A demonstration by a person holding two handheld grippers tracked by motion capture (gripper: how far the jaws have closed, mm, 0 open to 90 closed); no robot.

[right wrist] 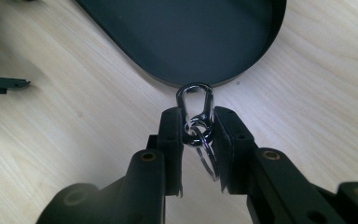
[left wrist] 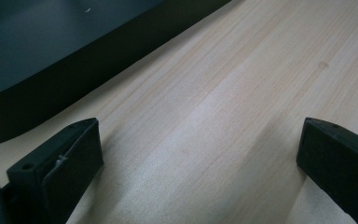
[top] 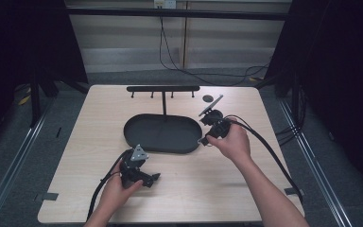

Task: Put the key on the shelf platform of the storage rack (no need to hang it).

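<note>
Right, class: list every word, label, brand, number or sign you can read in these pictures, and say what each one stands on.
None can be read: the black tray, the hook stand, the silver key clip in the right gripper, the left gripper and the table show no print.

No text, label, brand, number or sign is showing legibly anywhere in these views. Nothing printed is appearing on the pale wood table [left wrist: 242,93] lying between the wide-apart jaws in the left gripper view. The metal clip [right wrist: 196,116] sitting between the closed jaws in the right gripper view is likewise carrying no readable marking.
</note>
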